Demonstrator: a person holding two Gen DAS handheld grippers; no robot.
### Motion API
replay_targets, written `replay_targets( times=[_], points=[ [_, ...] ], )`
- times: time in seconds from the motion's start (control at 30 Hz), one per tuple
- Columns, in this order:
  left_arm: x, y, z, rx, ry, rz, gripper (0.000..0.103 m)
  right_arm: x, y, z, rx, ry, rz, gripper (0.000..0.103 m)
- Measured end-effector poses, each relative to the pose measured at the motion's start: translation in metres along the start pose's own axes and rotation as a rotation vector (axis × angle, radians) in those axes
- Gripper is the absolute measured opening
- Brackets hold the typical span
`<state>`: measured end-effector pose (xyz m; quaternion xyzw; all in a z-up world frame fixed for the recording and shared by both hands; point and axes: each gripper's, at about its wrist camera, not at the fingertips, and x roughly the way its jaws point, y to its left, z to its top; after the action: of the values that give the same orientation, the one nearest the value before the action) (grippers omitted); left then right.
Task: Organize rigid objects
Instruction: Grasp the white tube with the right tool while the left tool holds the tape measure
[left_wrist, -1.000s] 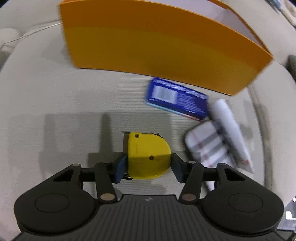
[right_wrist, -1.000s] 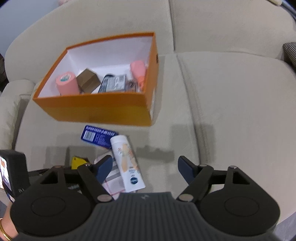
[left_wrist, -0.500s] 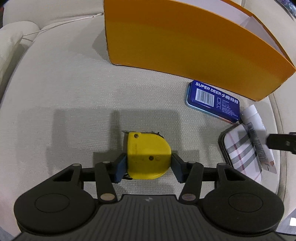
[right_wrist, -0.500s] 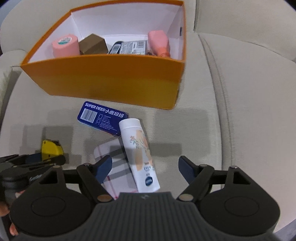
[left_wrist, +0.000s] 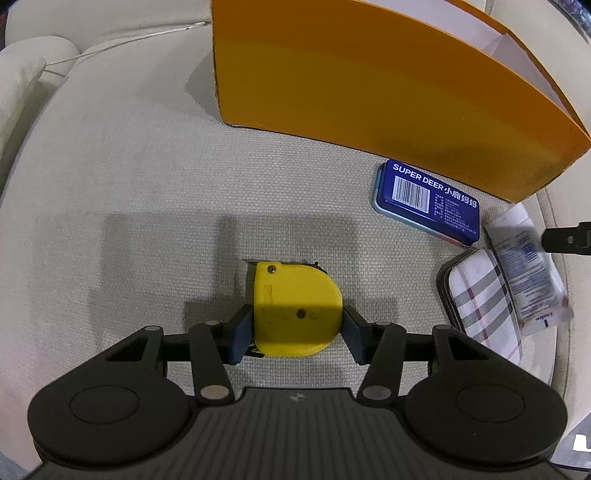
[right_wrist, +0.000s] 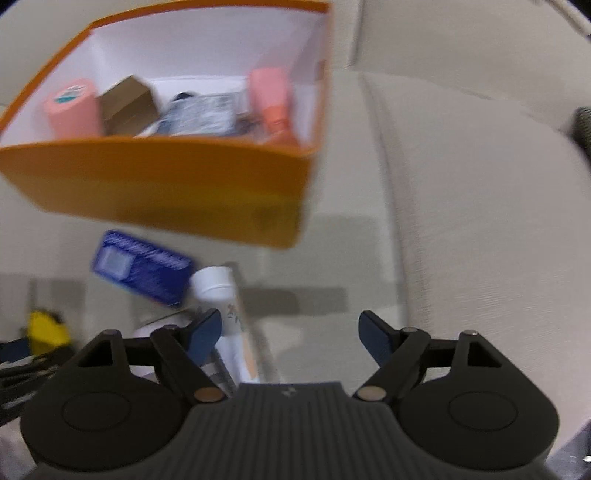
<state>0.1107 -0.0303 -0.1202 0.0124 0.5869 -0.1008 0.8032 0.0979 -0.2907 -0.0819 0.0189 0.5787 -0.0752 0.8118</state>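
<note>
My left gripper (left_wrist: 295, 328) is shut on a yellow tape measure (left_wrist: 295, 306), held just over the beige sofa cushion (left_wrist: 129, 184). The tape measure also shows in the right wrist view (right_wrist: 46, 328). An orange box (left_wrist: 369, 88) with white inside (right_wrist: 207, 55) stands beyond it and holds a pink roll (right_wrist: 72, 110), a brown carton (right_wrist: 127, 105), a packet and a pink tube (right_wrist: 273, 103). My right gripper (right_wrist: 290, 334) is open and empty, low over a white bottle (right_wrist: 229, 314) lying by a blue tin (right_wrist: 142, 273).
The blue tin (left_wrist: 428, 201), a plaid case (left_wrist: 480, 302) and the white bottle (left_wrist: 524, 273) lie together right of the left gripper. The sofa backrest (right_wrist: 443, 40) rises behind the box. A cushion seam (right_wrist: 391, 184) runs right of the box.
The right gripper has dropped lower and closer to the white bottle, and its view is now blurred. The left gripper has shifted left, still holding the tape measure.
</note>
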Motion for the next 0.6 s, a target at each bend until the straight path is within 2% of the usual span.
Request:
replay_targets(
  times=[0.3, 0.37, 0.6],
  points=[
    [0.0, 0.008, 0.001, -0.011, 0.003, -0.01, 0.062, 0.007, -0.012, 0.006, 0.003, 0.022, 0.078, 0.081],
    [0.0, 0.01, 0.001, -0.019, 0.004, -0.018, 0.062, 0.013, -0.013, 0.007, 0.012, 0.036, 0.096, 0.078],
    [-0.002, 0.011, 0.004, -0.005, 0.007, -0.024, 0.062, 0.041, -0.001, 0.005, -0.022, 0.067, 0.126, 0.078]
  ],
)
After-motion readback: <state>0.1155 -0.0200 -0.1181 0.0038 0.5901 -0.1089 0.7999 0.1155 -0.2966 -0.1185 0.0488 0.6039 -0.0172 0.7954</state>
